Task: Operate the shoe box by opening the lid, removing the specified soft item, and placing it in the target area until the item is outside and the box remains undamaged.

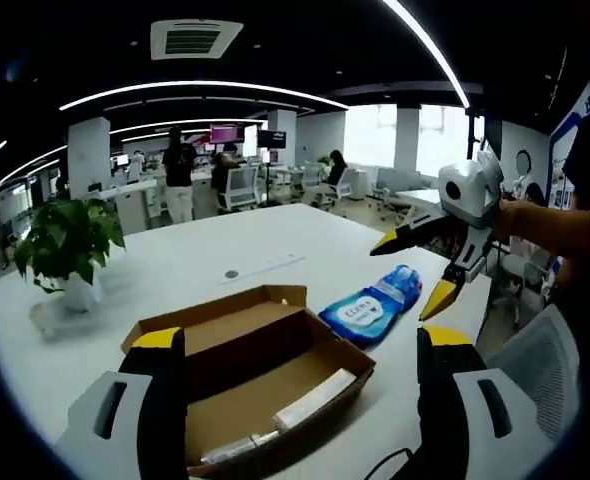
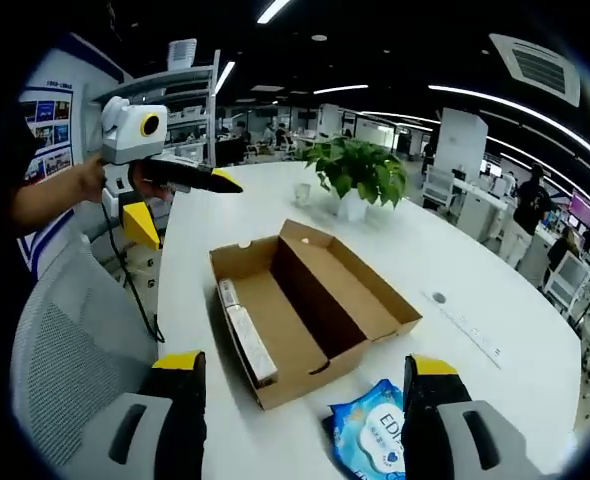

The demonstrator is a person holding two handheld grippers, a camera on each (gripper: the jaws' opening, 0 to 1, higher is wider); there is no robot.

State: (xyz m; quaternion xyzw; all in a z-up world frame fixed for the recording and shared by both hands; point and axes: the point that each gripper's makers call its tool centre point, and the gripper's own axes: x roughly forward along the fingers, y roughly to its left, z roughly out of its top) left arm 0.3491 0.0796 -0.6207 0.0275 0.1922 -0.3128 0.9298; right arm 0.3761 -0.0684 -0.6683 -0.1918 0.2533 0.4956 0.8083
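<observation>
Right gripper view | blue soft pack (image 2: 375, 440) between released right hand-held gripper (image 2: 300, 400) jaws | left released

A wide white tabletop (image 1: 225, 250) curves through an open-plan office with a dark ceiling crossed by long curved light strips (image 1: 205, 90) and fitted with a square air vent (image 1: 195, 38). White pillars (image 1: 88, 155) stand among desks and office chairs (image 1: 237, 187), where several people sit or stand. Bright windows (image 1: 380, 135) line the far wall. A potted green plant (image 2: 355, 175) stands on the tabletop, and a grey mesh chair (image 2: 65, 340) sits beside its edge.
</observation>
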